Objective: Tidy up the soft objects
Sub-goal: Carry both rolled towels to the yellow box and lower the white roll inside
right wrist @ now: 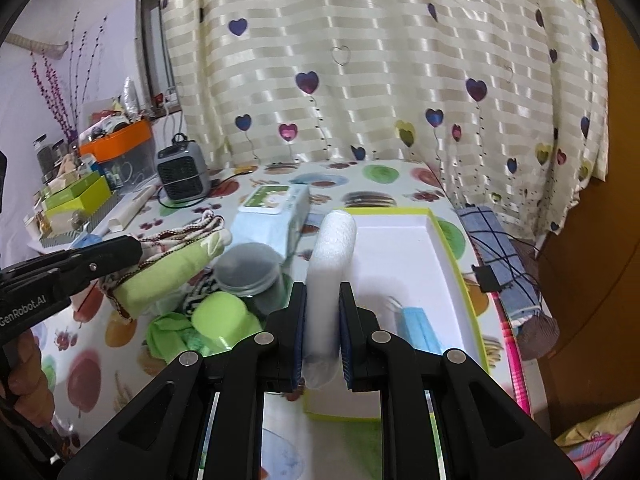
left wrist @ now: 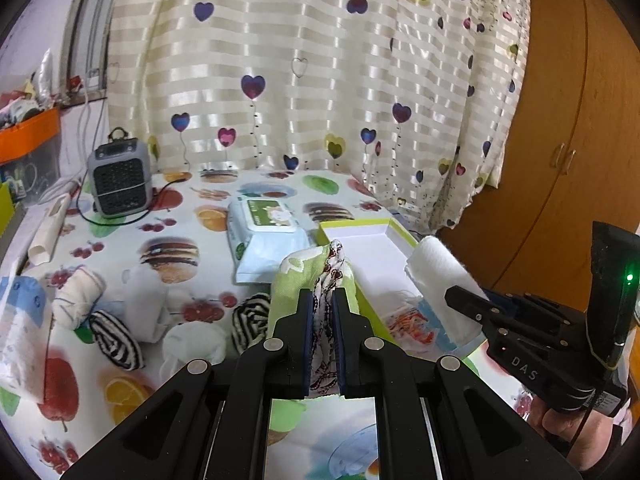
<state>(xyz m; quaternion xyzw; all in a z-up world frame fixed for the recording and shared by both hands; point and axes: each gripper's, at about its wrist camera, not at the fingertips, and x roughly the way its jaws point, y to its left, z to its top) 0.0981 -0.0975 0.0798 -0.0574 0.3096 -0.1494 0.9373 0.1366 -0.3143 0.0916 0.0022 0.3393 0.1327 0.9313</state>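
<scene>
Both tongs grip: left tongs [left wrist: 323,312] clamp the green cloth [left wrist: 296,276], right tongs [right wrist: 323,320] the white roll [right wrist: 332,264], over the box [right wrist: 400,248] at the worktop's right edge. Lower each flat before letting go.

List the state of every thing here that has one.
Left claw: shut on green cloth, held in the air.
Right claw: shut on white roll, over the box.
Box: open, lid off, blue mask inside.
Wipes pack: flap closed.
</scene>
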